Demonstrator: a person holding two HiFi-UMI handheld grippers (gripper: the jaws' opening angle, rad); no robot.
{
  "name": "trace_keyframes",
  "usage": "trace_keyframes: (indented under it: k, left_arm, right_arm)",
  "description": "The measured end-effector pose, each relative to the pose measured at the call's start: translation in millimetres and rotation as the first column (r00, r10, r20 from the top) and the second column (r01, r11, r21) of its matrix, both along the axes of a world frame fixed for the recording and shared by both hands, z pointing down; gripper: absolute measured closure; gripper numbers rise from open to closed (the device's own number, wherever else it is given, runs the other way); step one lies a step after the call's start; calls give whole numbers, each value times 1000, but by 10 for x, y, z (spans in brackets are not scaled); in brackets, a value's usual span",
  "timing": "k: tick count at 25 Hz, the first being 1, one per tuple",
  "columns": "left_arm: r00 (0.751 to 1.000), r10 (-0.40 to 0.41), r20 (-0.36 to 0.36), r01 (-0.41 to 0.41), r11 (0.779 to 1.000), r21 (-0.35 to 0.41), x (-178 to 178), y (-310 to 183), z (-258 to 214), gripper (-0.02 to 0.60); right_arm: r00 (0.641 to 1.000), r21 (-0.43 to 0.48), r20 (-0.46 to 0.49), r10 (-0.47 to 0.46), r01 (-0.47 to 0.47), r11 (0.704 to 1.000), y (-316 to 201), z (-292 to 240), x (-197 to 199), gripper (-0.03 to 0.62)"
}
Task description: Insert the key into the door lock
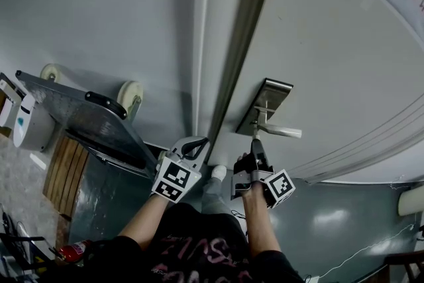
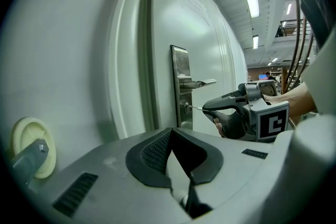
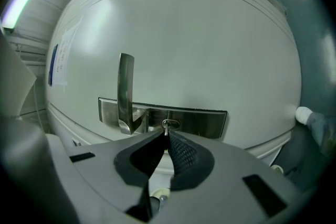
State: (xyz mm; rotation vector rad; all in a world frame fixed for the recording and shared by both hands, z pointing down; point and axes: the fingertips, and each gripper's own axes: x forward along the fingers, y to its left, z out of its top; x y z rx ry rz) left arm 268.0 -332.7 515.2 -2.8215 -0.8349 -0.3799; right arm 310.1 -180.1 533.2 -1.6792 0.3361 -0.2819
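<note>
Where key (image 3: 166, 129) met lock (image 3: 174, 124): depth was unclear.
Right gripper (image 3: 166, 137): fingers clamped on key.
Left gripper (image 2: 170, 132): fingers were together, empty.

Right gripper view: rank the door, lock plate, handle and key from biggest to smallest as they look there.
1. door
2. lock plate
3. handle, which looks smaller than the plate even though it juts toward the camera
4. key, only a short bit showing

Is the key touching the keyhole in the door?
Touching. The left gripper view shows it from the side: the key, pinched by the right gripper, meets the keyhole with no gap.
</note>
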Motion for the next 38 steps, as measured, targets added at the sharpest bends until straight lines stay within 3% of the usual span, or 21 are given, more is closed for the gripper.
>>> trace_keyframes:
  k: [8, 38]
  left_arm:
    - [1000, 4, 2, -4, 1000, 10, -11, -15, 14, 569]
    - [1000, -10, 23, 10, 1000, 16, 60, -38, 67, 569]
  right_arm:
    - [1000, 36, 13, 16, -17, 999, -35, -5, 30, 515]
    - [1000, 34, 26, -9, 8, 999, -108, -13, 244, 514]
